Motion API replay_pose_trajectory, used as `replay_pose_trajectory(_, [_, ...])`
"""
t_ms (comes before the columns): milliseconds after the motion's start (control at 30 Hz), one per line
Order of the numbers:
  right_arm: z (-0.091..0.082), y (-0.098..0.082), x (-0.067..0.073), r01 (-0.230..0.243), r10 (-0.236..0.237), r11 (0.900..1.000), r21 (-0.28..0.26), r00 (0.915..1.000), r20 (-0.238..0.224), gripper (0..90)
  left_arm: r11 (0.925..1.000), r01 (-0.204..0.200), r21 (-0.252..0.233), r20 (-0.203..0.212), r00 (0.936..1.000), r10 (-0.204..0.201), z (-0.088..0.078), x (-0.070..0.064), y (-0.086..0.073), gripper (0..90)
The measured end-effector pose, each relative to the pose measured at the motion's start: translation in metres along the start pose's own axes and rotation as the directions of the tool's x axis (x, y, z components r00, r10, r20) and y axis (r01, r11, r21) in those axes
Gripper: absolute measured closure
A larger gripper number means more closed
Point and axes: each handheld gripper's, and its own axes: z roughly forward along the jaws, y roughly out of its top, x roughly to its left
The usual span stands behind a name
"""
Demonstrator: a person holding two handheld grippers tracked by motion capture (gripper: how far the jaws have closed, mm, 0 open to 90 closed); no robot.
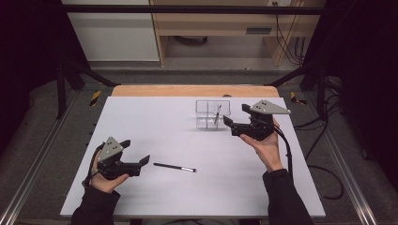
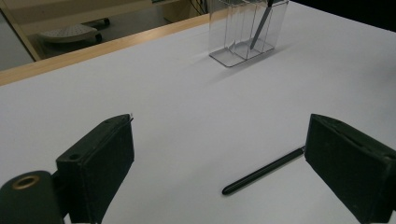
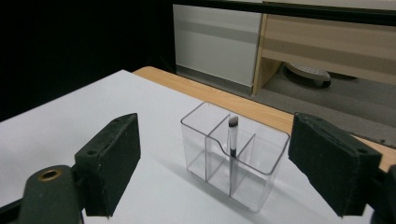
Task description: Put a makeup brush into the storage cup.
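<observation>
Both forearms are coming in from the bottom edge of the high view, sleeves dark, each hand wrapped around its own set of tongs.

So the left tongs (image 1: 139, 163) are sitting low near the front-left of the white worktop (image 1: 155, 122), jaws spread wide and pinching nothing. They're pointing right at a black pen (image 1: 174, 167) that's lying flat on the worktop just beyond the tips, not touching them. Its long axis is running pretty much left to right across the worktop, tilting a bit toward the person at the right end, where it's showing a pale tip. In the left gripper view that pen (image 2: 263, 171) is lying between the two jaws, closer to the right-hand one.

Right tongs (image 1: 235, 119) are hanging just beside a clear organizer (image 1: 206, 107) at the back of the worktop, jaws standing wide apart and holding nothing. A second pen (image 3: 232, 136) is already standing in the organizer (image 3: 261, 186), in the middle compartment, near upright and leaning slightly, its pale-tipped end pointing up. The organizer is framed between the jaws in the right gripper view, not touched by either one.
</observation>
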Motion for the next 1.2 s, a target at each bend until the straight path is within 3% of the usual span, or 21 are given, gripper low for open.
replay_pose_trajectory(467, [-0.035, -0.035, -0.008, -0.028, 0.027, 0.999, -0.035, 0.9995, -0.018, 14.1, 0.9992, 0.032, -0.022, 0.014, 0.9994, -0.032, -0.002, 0.002, 0.0, 7.4])
replay_pose_trajectory(567, [-0.043, -0.045, -0.013, -0.062, 0.061, 0.997, -0.035, 0.9979, -0.021, 13.9, 0.9991, 0.038, -0.021, 0.021, 0.9991, -0.037, -0.002, 0.001, 0.0, 7.4])
replay_pose_trajectory(733, [-0.053, -0.059, -0.019, -0.076, 0.076, 0.997, -0.022, 0.9971, -0.005, 13.3, 0.9988, 0.042, -0.025, 0.026, 0.9988, -0.042, -0.001, 0.001, 0.0, 7.3])
replay_pose_trajectory(1067, [-0.067, -0.074, -0.014, -0.068, 0.068, 0.998, -0.002, 0.9977, 0.0, 9.8, 0.998, 0.05, -0.04, 0.03, 0.9984, -0.048, -0.002, 0.002, 0.0, 7.2])
replay_pose_trajectory(1200, [-0.071, -0.08, -0.013, -0.085, 0.085, 0.996, 0.001, 0.9963, -0.006, 7.4, 0.9978, 0.05, -0.044, 0.031, 0.9983, -0.049, -0.002, 0.003, 0.0, 7.2])
